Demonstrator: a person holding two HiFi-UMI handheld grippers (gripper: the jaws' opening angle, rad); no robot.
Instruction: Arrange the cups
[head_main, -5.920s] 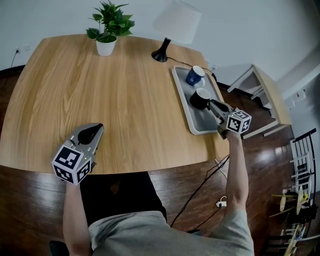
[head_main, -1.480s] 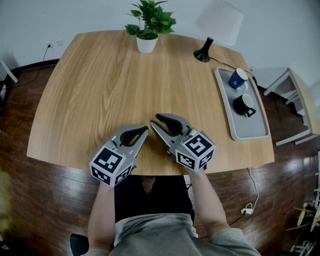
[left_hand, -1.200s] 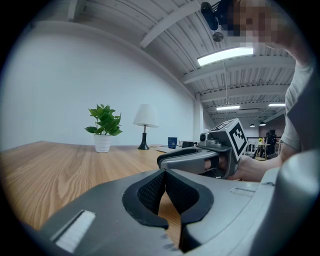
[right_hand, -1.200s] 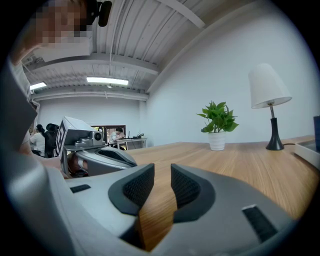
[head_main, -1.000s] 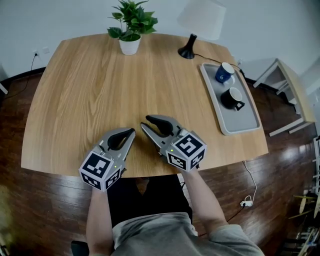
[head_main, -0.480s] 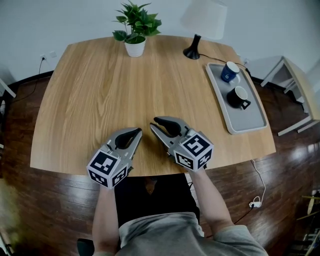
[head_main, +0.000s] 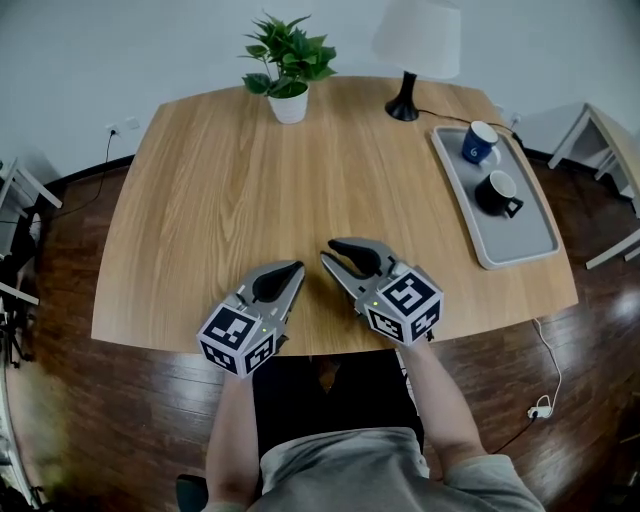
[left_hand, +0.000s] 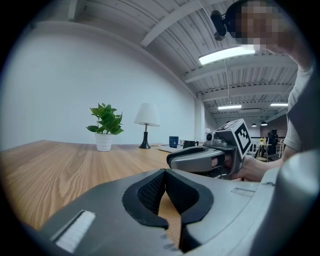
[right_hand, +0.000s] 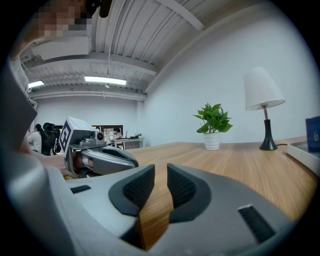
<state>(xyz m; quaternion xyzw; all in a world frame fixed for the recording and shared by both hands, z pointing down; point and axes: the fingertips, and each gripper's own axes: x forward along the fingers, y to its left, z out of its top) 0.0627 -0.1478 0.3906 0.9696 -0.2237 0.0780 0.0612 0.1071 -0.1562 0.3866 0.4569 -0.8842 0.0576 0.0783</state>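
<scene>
**Near edge.** The left gripper (head_main: 297, 268) and the right gripper (head_main: 330, 250) rest side by side on the surface (head_main: 220, 170), close to the person and pointing away from them. The left gripper's jaws are closed tip to tip, with only wood grain showing beneath them. The right gripper's jaws stand a narrow slit apart, effectively closed, with nothing between the pads. Neither gripper holds anything.

**Change noted.** Some seconds ago the right gripper was out at the tray, at the black cup, while the left waited at the near edge. The right gripper has since come back beside the left, and over the last second both stay put.

**Middle ground.** The surface is bare wood between the grippers and the far objects.

**Far right.** The grey tray (head_main: 520, 240) carries both cups. The black cup (head_main: 495, 192) sits nearer, its handle turned toward the tray's outer side. The blue cup (head_main: 479, 142) stands behind it, apart from it. Both are well away from the grippers.

**Far edge.** A lamp (head_main: 405, 100) and a potted plant (head_main: 290, 75) stand untouched.

**Assessment.** With both cups on the tray and both grippers empty and withdrawn, the arranging appears finished, or at least paused.
</scene>
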